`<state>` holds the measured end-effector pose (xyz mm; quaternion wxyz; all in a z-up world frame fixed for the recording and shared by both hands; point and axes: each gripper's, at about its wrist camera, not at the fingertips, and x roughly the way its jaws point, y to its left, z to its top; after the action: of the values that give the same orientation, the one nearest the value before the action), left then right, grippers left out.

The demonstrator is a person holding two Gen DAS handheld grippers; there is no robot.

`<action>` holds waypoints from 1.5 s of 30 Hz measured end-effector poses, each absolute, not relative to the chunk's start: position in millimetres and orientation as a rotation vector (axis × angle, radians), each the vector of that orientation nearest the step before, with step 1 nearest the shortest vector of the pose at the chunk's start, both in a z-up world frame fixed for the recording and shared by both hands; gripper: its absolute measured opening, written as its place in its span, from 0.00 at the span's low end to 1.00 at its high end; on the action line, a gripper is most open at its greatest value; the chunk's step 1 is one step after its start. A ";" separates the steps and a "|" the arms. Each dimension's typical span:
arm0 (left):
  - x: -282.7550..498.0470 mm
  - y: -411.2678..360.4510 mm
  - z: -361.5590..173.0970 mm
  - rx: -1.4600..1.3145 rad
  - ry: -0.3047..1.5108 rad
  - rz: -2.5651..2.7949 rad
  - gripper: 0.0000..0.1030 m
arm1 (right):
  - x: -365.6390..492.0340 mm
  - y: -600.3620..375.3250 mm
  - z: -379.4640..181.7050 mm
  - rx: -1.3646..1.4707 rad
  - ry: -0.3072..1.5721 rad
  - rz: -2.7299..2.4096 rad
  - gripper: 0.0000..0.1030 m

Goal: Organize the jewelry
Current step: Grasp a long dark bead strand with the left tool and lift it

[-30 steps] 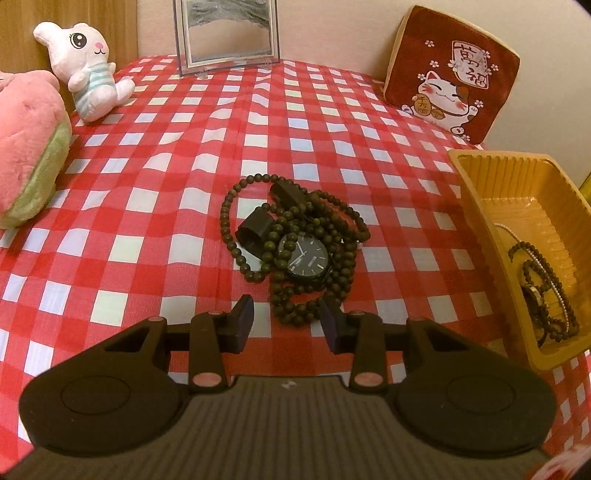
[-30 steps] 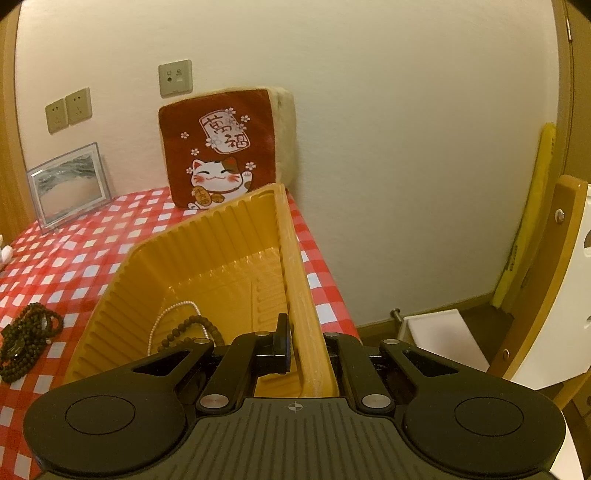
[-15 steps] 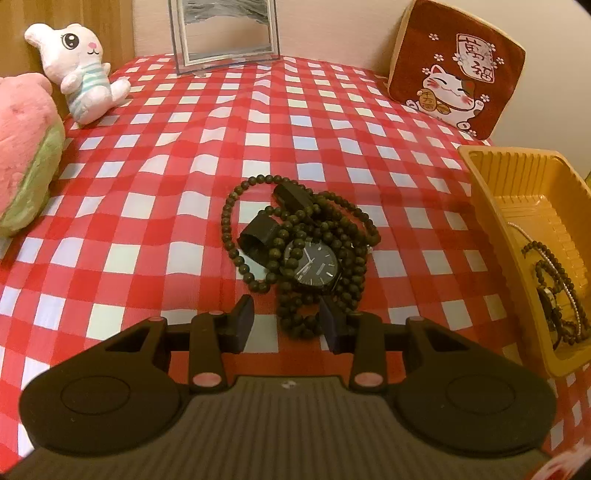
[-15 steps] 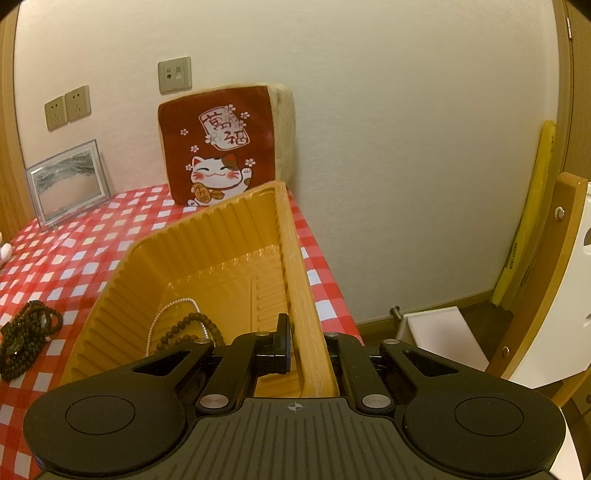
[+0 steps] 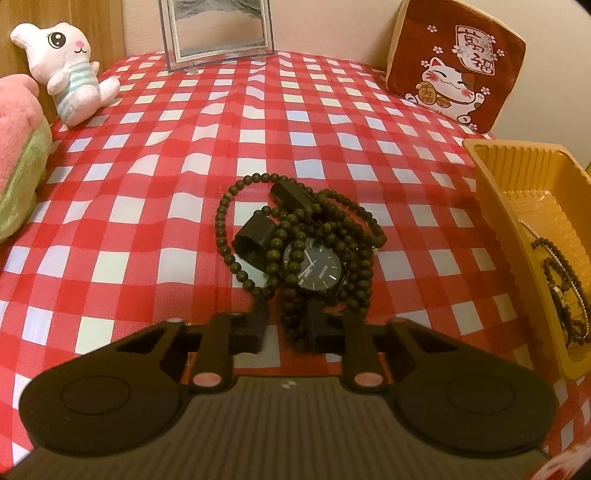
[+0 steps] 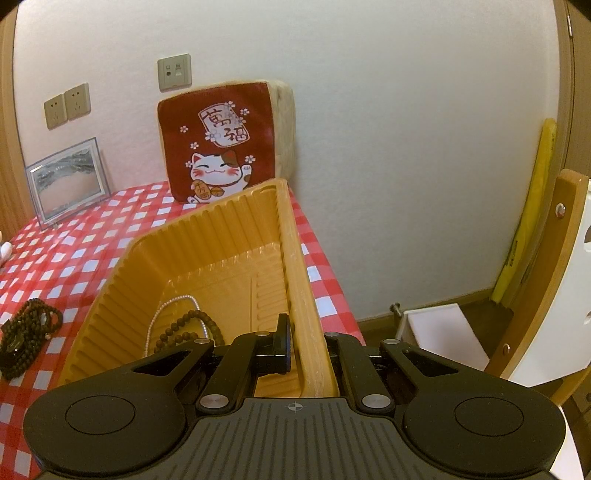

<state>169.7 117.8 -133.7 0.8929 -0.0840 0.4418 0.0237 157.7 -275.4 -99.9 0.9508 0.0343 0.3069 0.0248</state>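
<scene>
A tangle of dark bead necklaces (image 5: 354, 258) and a black watch (image 5: 317, 269) lies on the red checked cloth. My left gripper (image 5: 286, 325) is at the pile's near edge. Its jaws are closing, with the nearest loops of beads between the fingers and touching them. To the right stands a yellow ribbed tray (image 5: 491, 184). My right gripper (image 6: 306, 347) is shut on the right wall of the tray (image 6: 291, 240), one finger inside and one outside. A brown bead strand (image 6: 192, 325) and a pearl strand (image 6: 177, 299) lie in the tray. The pile (image 6: 26, 332) shows at the far left.
A white plush rabbit (image 5: 66, 74) and a pink and green plush (image 5: 18, 155) sit at the left. A picture frame (image 5: 218, 33) and a lucky-cat cushion (image 5: 454, 70) stand at the back. The table edge runs just right of the tray, with a wooden chair (image 6: 546, 280) beyond.
The left gripper came closer to the bead pile and its jaws narrowed onto the nearest beads. The right gripper and the tray have not moved.
</scene>
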 end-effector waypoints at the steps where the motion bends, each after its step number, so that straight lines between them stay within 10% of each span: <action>1: 169.6 118.7 -133.3 -0.186 0.917 0.040 0.07 | 157.9 -275.3 -100.4 0.070 0.625 0.051 0.05; 45: 148.1 166.0 163.9 -0.188 0.241 -0.042 0.06 | 152.9 -274.3 -96.9 0.074 0.614 0.077 0.05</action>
<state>148.1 166.0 163.9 0.9881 -0.0934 0.1201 -0.0208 152.9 -274.3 -96.9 0.9519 0.0365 0.3019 0.0380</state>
